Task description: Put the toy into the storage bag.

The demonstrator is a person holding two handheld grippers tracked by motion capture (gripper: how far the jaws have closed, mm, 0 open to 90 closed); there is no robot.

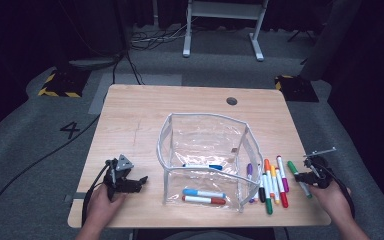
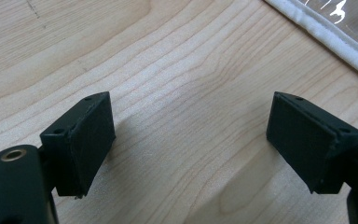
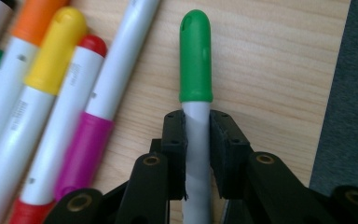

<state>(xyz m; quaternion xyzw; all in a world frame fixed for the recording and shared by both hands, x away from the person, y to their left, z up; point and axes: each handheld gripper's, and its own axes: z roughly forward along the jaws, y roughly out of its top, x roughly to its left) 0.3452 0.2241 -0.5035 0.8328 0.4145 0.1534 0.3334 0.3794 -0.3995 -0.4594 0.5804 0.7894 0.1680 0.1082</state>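
While the right gripper (image 3: 197, 154) pinches the green marker (image 3: 195, 60) at the table's (image 1: 130, 115) right edge and the left gripper (image 2: 191, 140) rests open and empty, lift straight up, then carry left into the clear pouch (image 1: 205, 135).

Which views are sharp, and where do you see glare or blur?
High view: table lit, surroundings dark, glare on the clear pouch. Right gripper view: green marker sharp, nearest markers blurred. Left gripper view: wood grain crisp, soft shadows under the pads.

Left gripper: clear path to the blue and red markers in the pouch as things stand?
Probably not directly. The left gripper sits open outside the pouch, and its clear side wall stands between it and those markers. It would likely need to go over the rim.
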